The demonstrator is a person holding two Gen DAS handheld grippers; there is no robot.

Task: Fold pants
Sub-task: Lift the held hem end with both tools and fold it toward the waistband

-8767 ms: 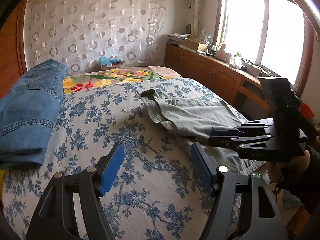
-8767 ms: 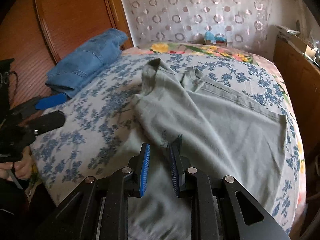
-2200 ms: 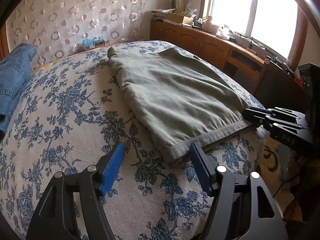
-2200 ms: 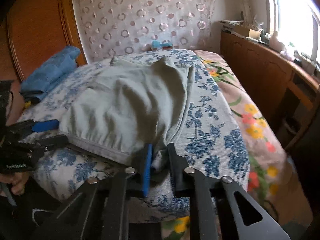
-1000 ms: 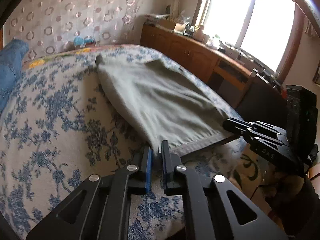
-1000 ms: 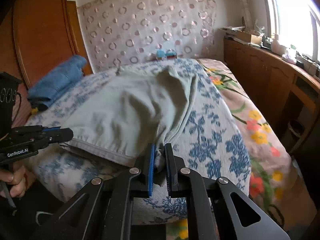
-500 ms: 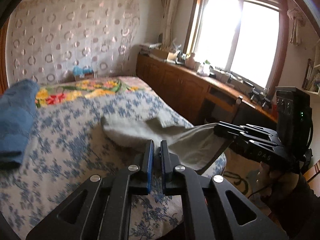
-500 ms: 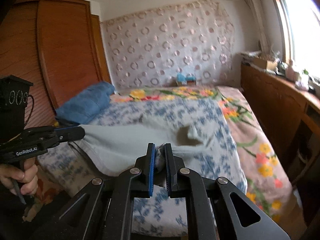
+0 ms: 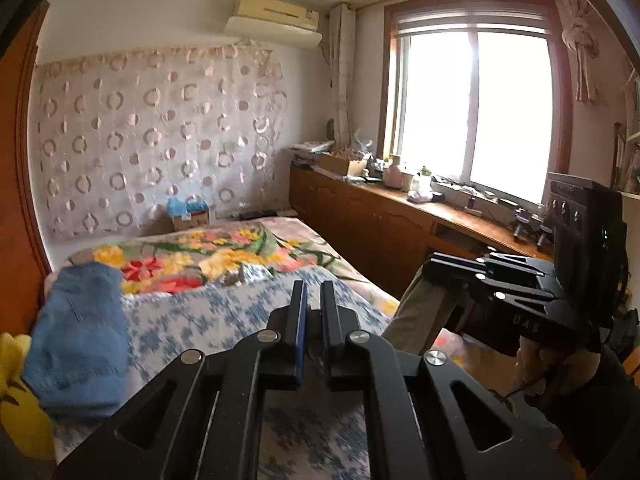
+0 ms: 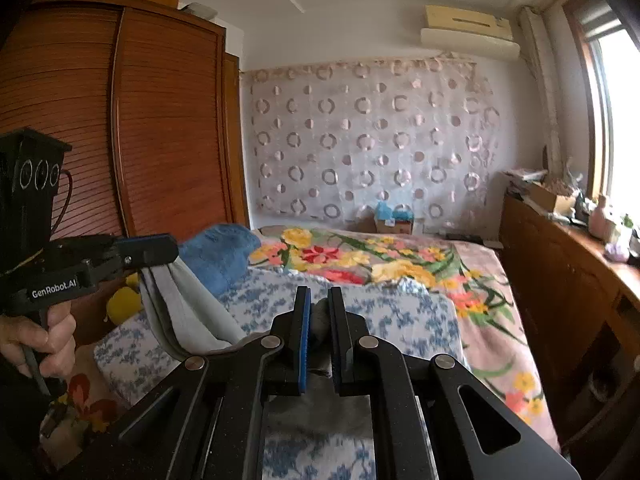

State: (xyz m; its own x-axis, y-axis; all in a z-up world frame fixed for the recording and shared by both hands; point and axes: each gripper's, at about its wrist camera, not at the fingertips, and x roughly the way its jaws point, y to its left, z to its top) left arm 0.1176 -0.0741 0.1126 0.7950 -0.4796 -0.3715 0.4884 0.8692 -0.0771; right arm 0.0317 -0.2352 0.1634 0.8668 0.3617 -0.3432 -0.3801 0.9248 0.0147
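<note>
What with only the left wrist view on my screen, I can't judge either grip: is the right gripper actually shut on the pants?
Observer: Yes. The right wrist view shows the right gripper shut, with a bunch of grey-green pants fabric between its fingers.
Operator: And the left one's hold?
Observer: In that same view the left gripper pinches the pants' edge, and the cloth drapes down from its tips.
</note>
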